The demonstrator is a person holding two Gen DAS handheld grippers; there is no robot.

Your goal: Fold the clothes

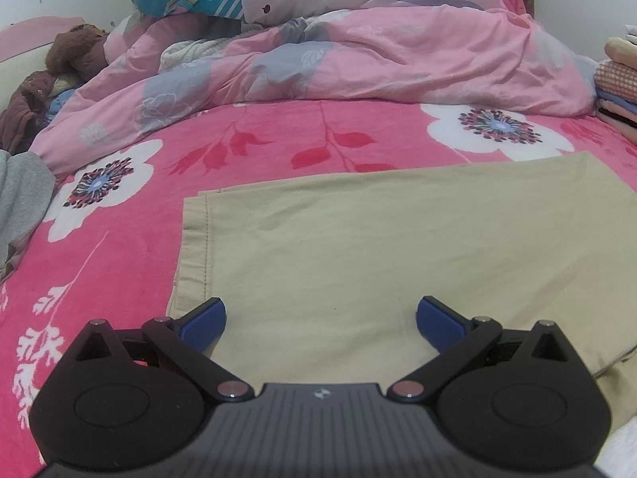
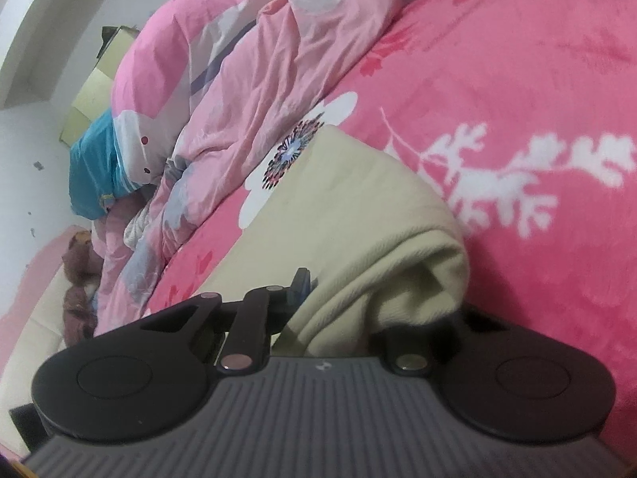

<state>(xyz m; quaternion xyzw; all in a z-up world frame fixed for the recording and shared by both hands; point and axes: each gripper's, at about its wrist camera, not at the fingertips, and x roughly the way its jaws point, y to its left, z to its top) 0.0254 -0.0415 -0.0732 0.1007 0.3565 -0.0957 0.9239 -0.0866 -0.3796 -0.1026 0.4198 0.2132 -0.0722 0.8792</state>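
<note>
Beige cloth [image 1: 378,247] flat on bed [image 1: 278,135]; right gripper [image 2: 338,298] clenched on bunched edge, raised presumably to carry fold over; left gripper [image 1: 320,318] released, hovering above near edge.

A bed carries everything, covered by a bright pink blanket [image 1: 278,151] printed with white flowers and red leaves. A beige garment [image 1: 398,239] lies flat on it at the near side. Behind it a rumpled pale pink quilt [image 1: 358,59] is heaped. A stack of folded clothes [image 1: 617,87] sits at the right edge, a grey garment [image 1: 20,199] at the left
</note>
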